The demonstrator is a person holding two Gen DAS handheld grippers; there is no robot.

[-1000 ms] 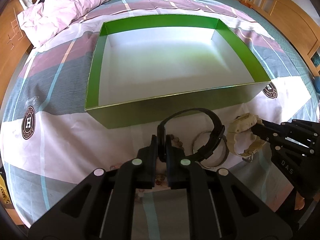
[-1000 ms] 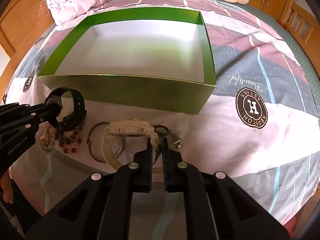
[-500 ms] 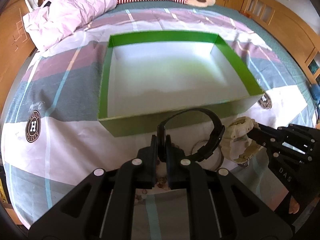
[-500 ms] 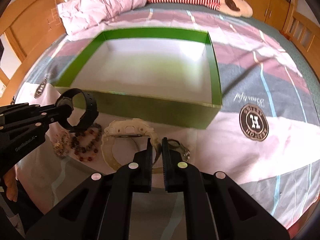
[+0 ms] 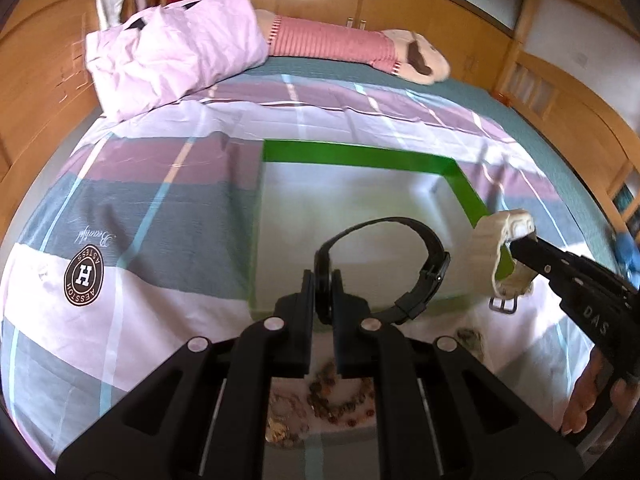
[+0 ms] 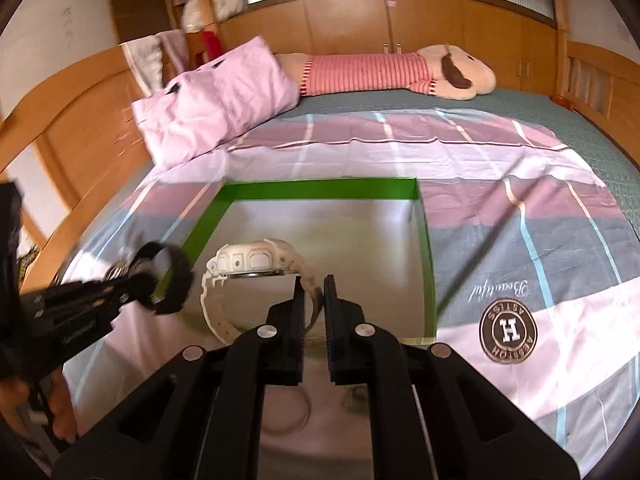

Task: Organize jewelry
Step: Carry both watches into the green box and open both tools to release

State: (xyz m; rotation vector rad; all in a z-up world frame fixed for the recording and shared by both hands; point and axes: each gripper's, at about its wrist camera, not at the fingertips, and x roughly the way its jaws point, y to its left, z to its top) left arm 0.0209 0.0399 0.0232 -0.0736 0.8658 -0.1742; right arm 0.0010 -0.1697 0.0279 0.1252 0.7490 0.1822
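My left gripper (image 5: 323, 292) is shut on a black watch (image 5: 430, 268) and holds it in the air over the near edge of the green box (image 5: 360, 158). My right gripper (image 6: 314, 296) is shut on a cream watch (image 6: 248, 260) and holds it above the same box (image 6: 320, 190). The right gripper with the cream watch (image 5: 508, 236) shows at the right of the left wrist view. The left gripper with the black watch (image 6: 176, 276) shows at the left of the right wrist view.
A bead bracelet (image 5: 336, 396) and a gold piece (image 5: 280, 432) lie on the bedsheet below the left gripper. A thin bangle (image 6: 296, 416) lies on the sheet below the right gripper. A pink pillow (image 5: 168, 64) and a striped plush toy (image 6: 384, 70) lie at the far end of the bed.
Both grippers have risen from the sheet with their watches and moved up over the green box. The cream watch left the bed.
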